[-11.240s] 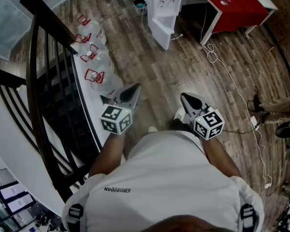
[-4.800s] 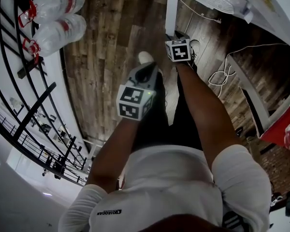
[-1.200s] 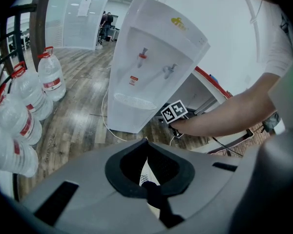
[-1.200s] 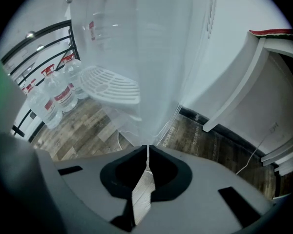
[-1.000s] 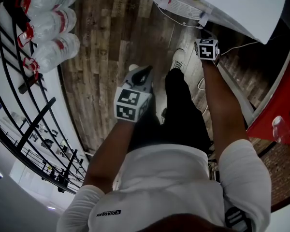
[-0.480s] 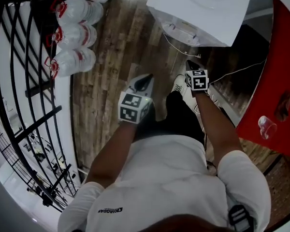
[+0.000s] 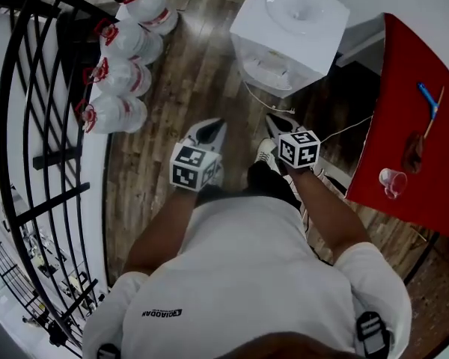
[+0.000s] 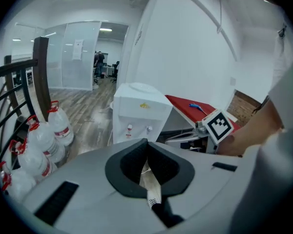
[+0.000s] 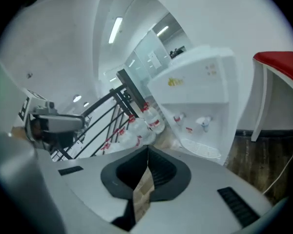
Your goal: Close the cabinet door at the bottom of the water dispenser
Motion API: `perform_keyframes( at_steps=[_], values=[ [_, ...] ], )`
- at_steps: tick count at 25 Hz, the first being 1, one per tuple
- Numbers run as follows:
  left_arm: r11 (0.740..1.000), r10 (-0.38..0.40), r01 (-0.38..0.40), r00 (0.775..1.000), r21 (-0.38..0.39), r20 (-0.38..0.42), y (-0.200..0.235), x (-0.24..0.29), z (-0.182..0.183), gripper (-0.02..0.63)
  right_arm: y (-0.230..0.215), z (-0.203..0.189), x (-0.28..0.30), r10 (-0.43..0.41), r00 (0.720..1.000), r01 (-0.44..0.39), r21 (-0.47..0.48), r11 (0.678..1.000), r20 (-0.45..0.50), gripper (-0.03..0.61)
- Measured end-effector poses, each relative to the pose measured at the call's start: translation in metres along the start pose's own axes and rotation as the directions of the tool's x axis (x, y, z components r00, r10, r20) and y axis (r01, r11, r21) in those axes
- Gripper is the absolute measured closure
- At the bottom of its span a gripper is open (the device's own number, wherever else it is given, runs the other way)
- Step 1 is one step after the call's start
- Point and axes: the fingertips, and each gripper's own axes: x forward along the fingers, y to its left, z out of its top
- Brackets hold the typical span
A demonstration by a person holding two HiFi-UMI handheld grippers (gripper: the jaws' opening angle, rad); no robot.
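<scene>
The fingers (image 8: 129, 162) of the left gripper (image 8: 146, 143) are pressed together with nothing between them, and the fingers (image 9: 168, 172) of the right gripper (image 9: 147, 150) are pressed together and empty as well. Both grippers are held side by side in front of the person, pointing at the white water dispenser (image 7: 288, 25). It stands just beyond them on the wooden floor (image 7: 202, 73), with the water bottles (image 7: 123, 73) to its left and the red table (image 7: 423, 126) to its right. The cabinet door sits below the taps (image 8: 130, 128), where the gripper bodies hide it in both gripper views. The head view sees only the dispenser's top, so whether the door is ajar or shut cannot be told. If it is ajar, the closed fingers should serve well as a blunt pusher. One gripper would need to go low and meet the door near its free edge, away from the hinge. A steady, square push until the door seats flush with the dispenser's body looks best. The other gripper is best kept clear of the taps.
</scene>
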Motion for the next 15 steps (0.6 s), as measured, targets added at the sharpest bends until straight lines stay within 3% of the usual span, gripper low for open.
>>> perform_keyframes(
  at_steps=[4, 7, 11, 15],
  values=[
    [0.995, -0.097, 0.096, 0.994, 0.019, 0.056, -0.016, -0.028, 0.014, 0.617, 0.063, 0.033, -0.038, 0.057, 0.993, -0.055, -0.019, 0.998, 0.100, 0.555],
    [0.986, -0.162, 0.158, 0.984, 0.062, 0.075, -0.028, -0.059, 0.020, 0.617, 0.101, 0.041, -0.063, 0.055, 0.986, -0.054, -0.013, 0.998, 0.158, 0.555],
    [0.973, -0.214, 0.202, 0.971, 0.115, 0.110, -0.031, -0.101, 0.020, 0.617, 0.142, 0.039, -0.087, 0.032, 0.975, -0.034, 0.005, 0.999, 0.221, 0.555],
    [0.964, -0.253, 0.237, 0.958, 0.123, 0.134, -0.025, -0.140, 0.010, 0.617, 0.183, 0.025, -0.113, -0.004, 0.969, 0.008, -0.016, 1.000, 0.248, 0.555]
  ],
)
